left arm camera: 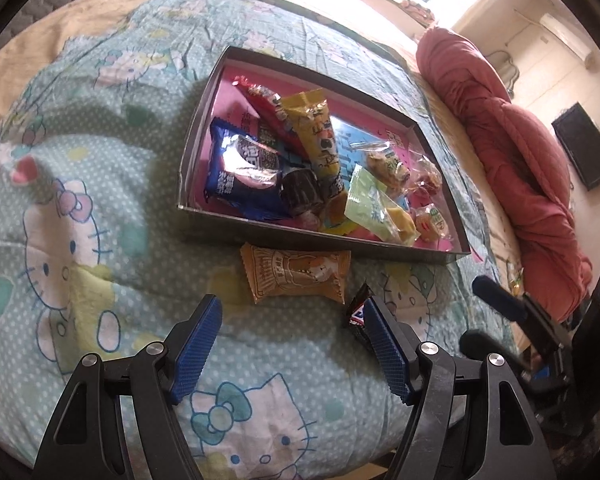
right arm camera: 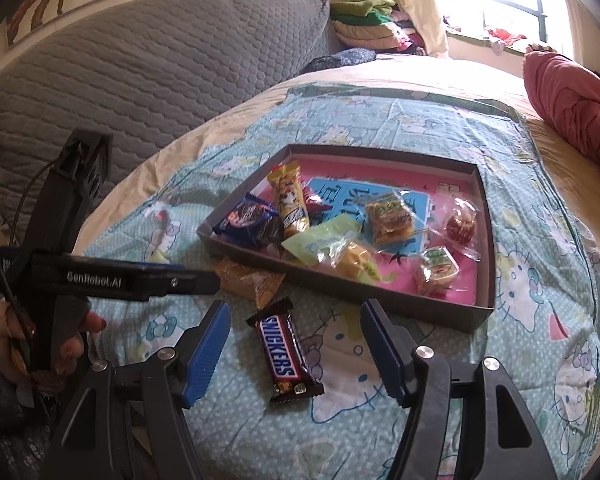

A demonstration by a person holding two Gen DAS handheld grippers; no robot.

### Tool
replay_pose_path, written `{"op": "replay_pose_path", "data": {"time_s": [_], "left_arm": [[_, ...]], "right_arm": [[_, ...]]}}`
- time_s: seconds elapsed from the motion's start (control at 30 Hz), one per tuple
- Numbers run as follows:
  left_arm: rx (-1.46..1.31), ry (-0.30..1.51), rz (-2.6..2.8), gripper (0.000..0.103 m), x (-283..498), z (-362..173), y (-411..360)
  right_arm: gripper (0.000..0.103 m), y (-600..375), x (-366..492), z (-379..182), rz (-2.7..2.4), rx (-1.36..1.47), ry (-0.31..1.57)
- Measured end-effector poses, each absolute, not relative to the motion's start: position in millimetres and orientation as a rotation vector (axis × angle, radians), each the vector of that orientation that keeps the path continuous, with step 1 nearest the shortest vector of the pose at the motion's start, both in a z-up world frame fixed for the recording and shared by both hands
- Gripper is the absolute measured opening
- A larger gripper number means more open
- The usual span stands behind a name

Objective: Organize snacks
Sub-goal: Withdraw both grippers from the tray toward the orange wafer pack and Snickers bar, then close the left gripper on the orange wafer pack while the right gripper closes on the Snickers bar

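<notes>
A shallow grey box with a pink floor lies on the bed and holds several wrapped snacks. An orange snack packet lies on the sheet just outside the box's near wall. A Snickers bar lies on the sheet beside it. My left gripper is open above the sheet, short of the orange packet, its right finger beside the bar's end. My right gripper is open, its fingers standing either side of the Snickers bar without touching it.
The bed is covered by a teal cartoon-cat sheet. A red quilt is bunched along the right side. A grey quilted headboard and folded clothes lie beyond. A hand holds the left gripper's handle.
</notes>
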State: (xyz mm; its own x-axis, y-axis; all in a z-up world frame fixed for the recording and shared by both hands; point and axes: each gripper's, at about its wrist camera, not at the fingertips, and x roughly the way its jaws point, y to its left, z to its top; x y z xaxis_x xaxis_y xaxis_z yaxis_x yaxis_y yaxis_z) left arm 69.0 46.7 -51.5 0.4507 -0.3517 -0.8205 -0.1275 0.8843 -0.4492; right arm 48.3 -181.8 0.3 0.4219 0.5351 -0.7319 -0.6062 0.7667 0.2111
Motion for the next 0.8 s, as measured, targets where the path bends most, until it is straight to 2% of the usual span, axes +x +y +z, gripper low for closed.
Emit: {"op": "replay_pose_path", "data": {"time_s": [0.43,0.6,0.8], "left_arm": [[-0.557,1.107,-0.176,0.075,84.4,-65.1,44.9],[-0.614,1.124,-0.190,0.061,90.4,-76.0,47.6],[-0.653,1.138,-0.203,0.059,94.9,-84.5,46.1]], "right_arm": [[0.071,-157.7,40.1,-25.1,0.743,-0.226,0.936],[0.071,-153.6,41.5,-31.5,0.752,-0.240,0.950],[0.071,-143.4,40.3,-41.4,0.756,-0.292,0.969]]}}
